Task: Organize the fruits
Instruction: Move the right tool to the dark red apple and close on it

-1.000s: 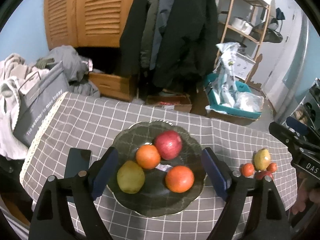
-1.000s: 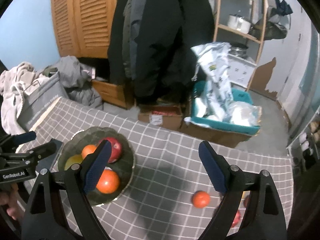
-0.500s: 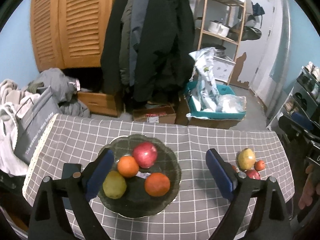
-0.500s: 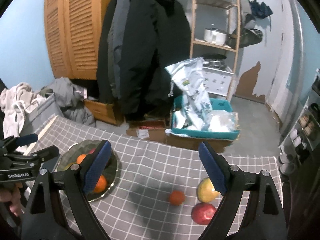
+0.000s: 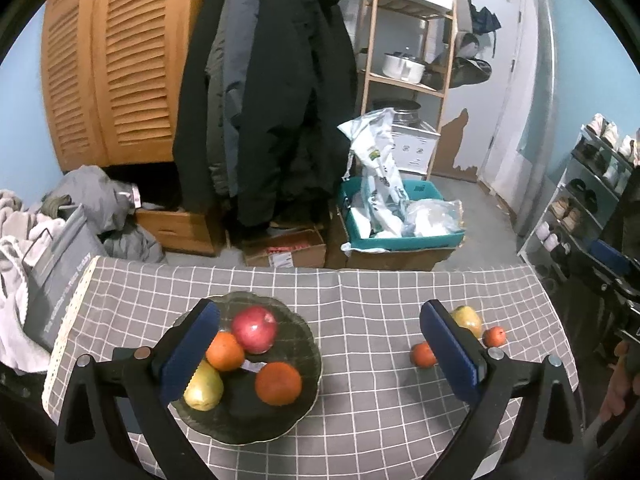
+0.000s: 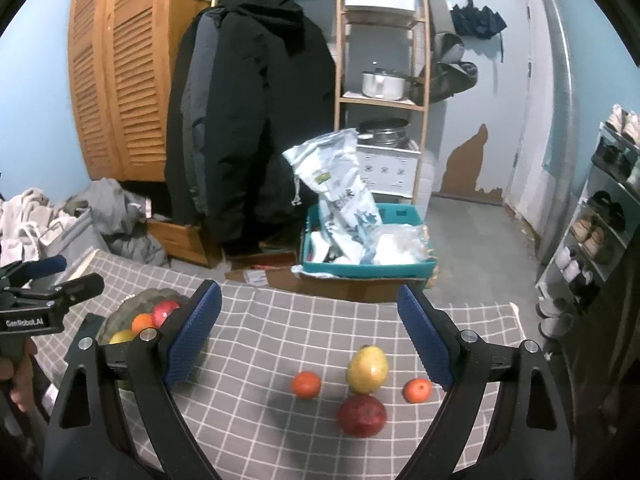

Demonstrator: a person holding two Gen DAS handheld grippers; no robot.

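Here, a table covered by a grey checked cloth (image 5: 380, 292) is seen from two hand-held grippers, with fruit divided between a dish and the bare cloth. The left gripper (image 5: 320, 354) is held above the near part of the table, its blue-padded jaws having just been opening and now spread wide, with nothing gripped between them. A dark scalloped plate (image 5: 308, 344) is set on the left side of the cloth, and on it are gathered a red apple (image 5: 255, 329), an orange (image 5: 225, 351) touching it, a larger orange (image 5: 278, 383) nearer the camera and a yellow-green pear (image 5: 204, 390), partly hidden behind the left pad. The right gripper (image 6: 308, 336) is likewise held wide apart and empty over the right side of the table. Below it, four loose fruits are clustered on the cloth: a yellow pear (image 6: 367, 369), a dark red apple (image 6: 361, 415) just in front of it, a small tangerine (image 6: 306, 385) to the left and another tangerine (image 6: 417, 390) to the right. The cluster is well apart from the plate. Beyond the far edge of the table, dark coats (image 5: 272, 112) are hung before louvred wooden doors (image 5: 116, 72), and a teal crate (image 6: 368, 268) stuffed with plastic bags is placed on the floor beside a wooden shelf unit (image 6: 380, 80) on which a metal pot is stored. Part of a hand (image 6: 20, 380) gripping the left tool is caught at the left edge of the right view.
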